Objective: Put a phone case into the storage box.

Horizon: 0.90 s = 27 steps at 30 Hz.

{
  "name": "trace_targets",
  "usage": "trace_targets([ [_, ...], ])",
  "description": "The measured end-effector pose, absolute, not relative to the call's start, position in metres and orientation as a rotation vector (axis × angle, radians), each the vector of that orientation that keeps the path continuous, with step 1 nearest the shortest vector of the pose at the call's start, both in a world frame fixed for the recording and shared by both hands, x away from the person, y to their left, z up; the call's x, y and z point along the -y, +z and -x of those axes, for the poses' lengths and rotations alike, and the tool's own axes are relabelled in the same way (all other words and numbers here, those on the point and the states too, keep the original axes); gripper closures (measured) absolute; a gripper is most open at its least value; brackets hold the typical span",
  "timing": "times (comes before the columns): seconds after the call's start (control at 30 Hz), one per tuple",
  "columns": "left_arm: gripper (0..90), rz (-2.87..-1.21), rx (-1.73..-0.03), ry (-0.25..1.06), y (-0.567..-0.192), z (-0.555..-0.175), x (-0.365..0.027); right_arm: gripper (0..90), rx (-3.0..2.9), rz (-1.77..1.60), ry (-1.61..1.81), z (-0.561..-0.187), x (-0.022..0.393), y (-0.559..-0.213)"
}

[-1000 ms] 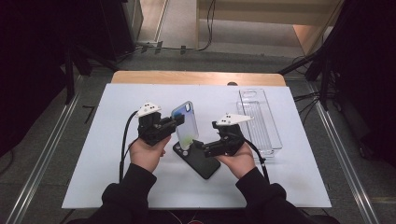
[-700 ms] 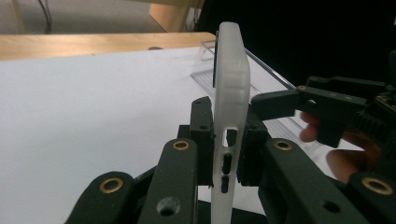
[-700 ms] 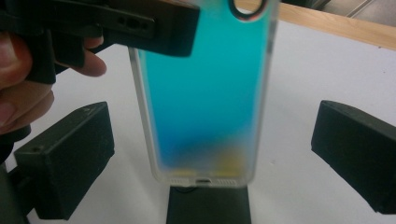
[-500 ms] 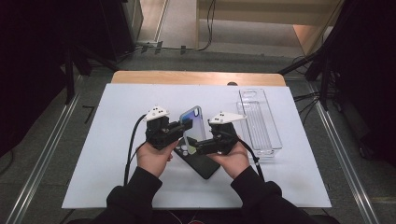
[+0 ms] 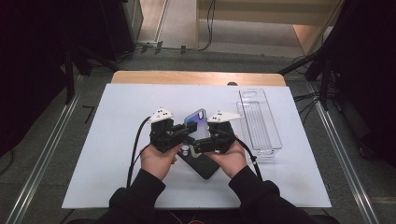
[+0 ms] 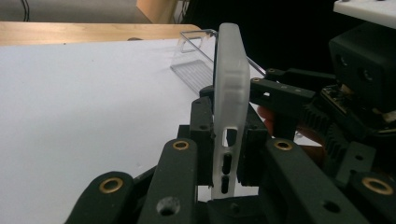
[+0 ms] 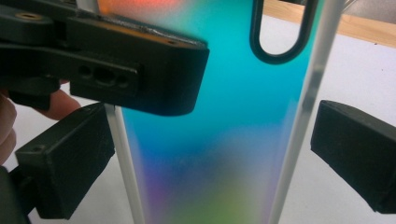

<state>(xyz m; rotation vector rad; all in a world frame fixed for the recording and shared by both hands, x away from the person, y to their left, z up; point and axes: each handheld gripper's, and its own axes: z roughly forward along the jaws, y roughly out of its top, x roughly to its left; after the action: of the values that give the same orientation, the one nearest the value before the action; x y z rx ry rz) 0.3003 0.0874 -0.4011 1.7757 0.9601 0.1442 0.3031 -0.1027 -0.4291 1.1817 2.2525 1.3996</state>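
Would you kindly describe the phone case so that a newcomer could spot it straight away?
Start at the white table and look to its middle, between the two hands. The phone case stands upright there, pinched by the left hand-held gripper. Unlike the black phone lying flat beneath and the clear tray alongside, its back is iridescent blue with frosted edges.
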Motion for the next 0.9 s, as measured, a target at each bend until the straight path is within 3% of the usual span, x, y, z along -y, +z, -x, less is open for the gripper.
trace_targets([
  [0.13,80.9,-1.776,-0.959,0.146,-0.401,-0.300,-0.087,13.3,-2.261,-1.166,1.441,-0.303,0.105,-0.430],
  [0.4,79.9,-1.773,-0.957,0.124,-0.401,-0.300,-0.088,15.0,-2.267,-1.142,1.431,-0.301,0.105,-0.429],
  [0.53,61.7,-1.742,-0.947,0.081,-0.399,-0.301,-0.090,15.1,-2.265,-1.139,1.420,-0.300,0.105,-0.429],
  [0.9,46.0,-1.755,-0.952,0.058,-0.392,-0.304,-0.098,15.1,-2.255,-1.186,1.391,-0.306,0.114,-0.436],
])
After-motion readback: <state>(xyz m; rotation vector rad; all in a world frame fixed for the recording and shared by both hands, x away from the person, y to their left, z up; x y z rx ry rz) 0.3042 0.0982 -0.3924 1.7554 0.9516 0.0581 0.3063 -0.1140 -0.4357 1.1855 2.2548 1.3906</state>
